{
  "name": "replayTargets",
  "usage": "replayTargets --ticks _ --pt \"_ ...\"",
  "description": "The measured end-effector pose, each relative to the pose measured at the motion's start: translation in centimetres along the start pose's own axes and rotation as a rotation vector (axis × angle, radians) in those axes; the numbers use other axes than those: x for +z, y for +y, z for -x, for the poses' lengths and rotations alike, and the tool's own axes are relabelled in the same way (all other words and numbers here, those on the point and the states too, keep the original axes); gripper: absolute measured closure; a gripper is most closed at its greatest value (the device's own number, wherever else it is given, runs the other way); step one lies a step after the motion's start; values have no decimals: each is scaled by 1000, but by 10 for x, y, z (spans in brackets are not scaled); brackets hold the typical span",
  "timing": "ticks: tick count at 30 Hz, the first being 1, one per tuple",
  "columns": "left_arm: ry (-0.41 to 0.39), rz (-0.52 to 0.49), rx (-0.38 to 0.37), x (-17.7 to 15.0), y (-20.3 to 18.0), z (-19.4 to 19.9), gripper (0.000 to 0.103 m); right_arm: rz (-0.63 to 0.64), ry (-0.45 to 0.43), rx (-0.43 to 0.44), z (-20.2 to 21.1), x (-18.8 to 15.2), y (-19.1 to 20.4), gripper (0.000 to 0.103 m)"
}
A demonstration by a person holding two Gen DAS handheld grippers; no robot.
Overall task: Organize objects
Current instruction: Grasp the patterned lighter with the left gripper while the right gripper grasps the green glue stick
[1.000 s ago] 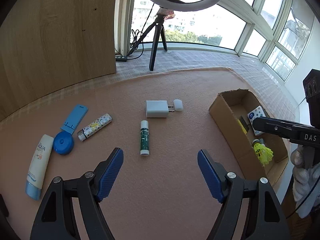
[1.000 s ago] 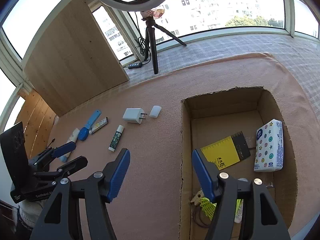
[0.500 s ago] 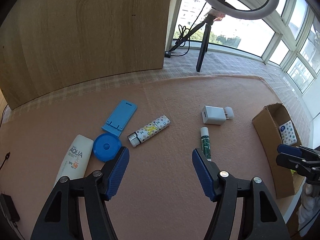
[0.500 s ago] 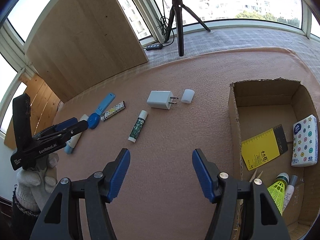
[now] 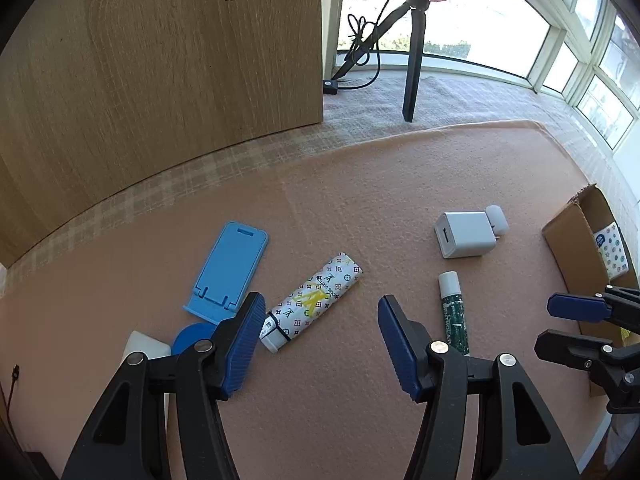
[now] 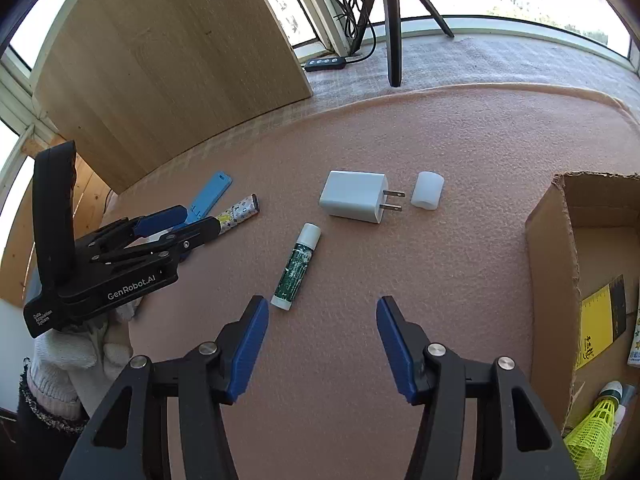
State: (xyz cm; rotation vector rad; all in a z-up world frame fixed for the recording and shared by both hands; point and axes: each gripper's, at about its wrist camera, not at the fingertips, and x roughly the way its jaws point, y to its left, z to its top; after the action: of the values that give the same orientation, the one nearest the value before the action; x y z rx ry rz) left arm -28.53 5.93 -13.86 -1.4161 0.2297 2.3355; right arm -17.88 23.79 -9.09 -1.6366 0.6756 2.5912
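Left wrist view: both grippers' spread, empty fingers [image 5: 244, 344] have narrowed, nearer the patterned tube [image 5: 314, 300].

The desk [image 6: 460, 280] wears a salmon-pink felt cover. On it lie a sky-blue phone stand [image 5: 228, 268], a white tube printed with a multicoloured monogram pattern [image 5: 314, 300], a dark green lip balm with a white cap [image 6: 296, 268] and a white charger [image 6: 354, 196]. The cardboard box [image 6: 550, 280] is brown, holding a neon-yellow shuttlecock [image 6: 594, 432].
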Motion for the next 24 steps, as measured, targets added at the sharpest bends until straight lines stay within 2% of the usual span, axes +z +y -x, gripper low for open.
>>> replayTargets --ticks 11,15,20,24 --pt "53 -53 -3 3 -1 -31 41 32 68 -37 -43 13 16 62" --pt "69 -52 3 2 -2 -37 60 45 83 -59 -54 14 20 67" --pt "62 -55 -2 3 -4 -39 72 73 82 -82 -61 15 27 69" --pt "53 -48 2 4 -5 -38 77 128 74 -137 -68 16 39 79"
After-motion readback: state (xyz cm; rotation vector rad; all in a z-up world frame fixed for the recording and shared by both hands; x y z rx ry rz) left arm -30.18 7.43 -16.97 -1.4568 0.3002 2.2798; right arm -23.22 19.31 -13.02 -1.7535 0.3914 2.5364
